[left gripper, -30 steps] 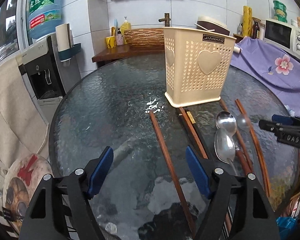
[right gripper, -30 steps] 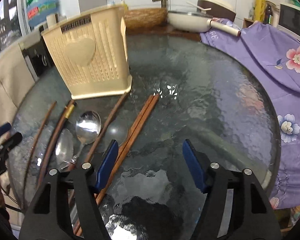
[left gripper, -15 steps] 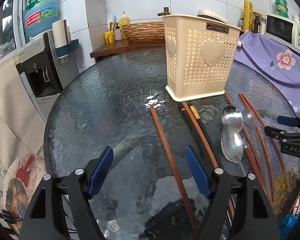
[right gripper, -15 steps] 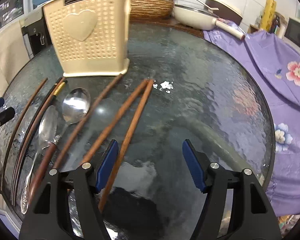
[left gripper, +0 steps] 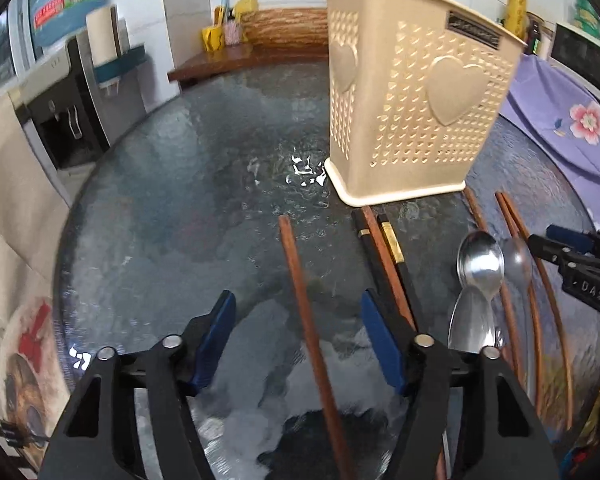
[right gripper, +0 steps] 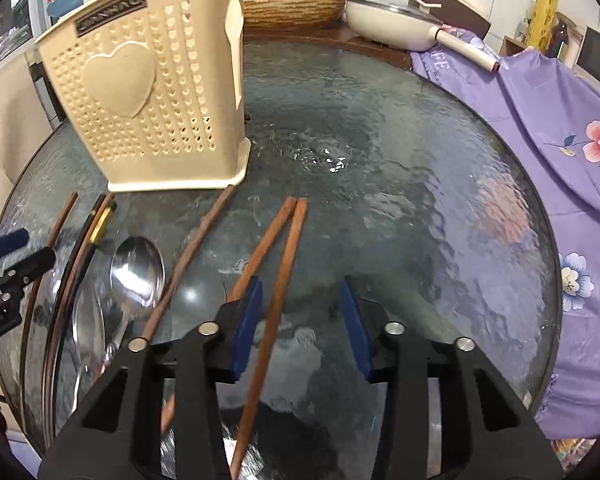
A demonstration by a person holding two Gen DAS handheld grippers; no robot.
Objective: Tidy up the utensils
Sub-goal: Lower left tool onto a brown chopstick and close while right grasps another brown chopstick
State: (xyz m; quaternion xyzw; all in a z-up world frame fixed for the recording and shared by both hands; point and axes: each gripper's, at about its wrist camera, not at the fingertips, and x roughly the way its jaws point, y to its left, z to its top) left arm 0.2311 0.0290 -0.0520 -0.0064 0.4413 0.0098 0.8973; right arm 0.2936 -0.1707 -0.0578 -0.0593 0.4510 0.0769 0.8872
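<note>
Right wrist: utensil holder (right gripper: 148, 108) behind chopsticks (right gripper: 276, 280), spoons (right gripper: 136, 270).

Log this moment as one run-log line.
left hand-held gripper: open, over brown wooden chopstick | right hand-held gripper: open, empty | cream perforated plastic utensil basket: upright

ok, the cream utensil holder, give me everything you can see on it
The cream utensil holder is a tall, roughly rectangular plastic basket. Its walls are perforated with small heart-shaped holes, with a large raised heart on at least three sides and a dark nameplate near the rim. It flares into a thicker base lip and stands upright on the glass table. Its inside is not visible. The chopsticks' tips lie near its base; whether they touch it is unclear. Neither gripper touches it.
</note>
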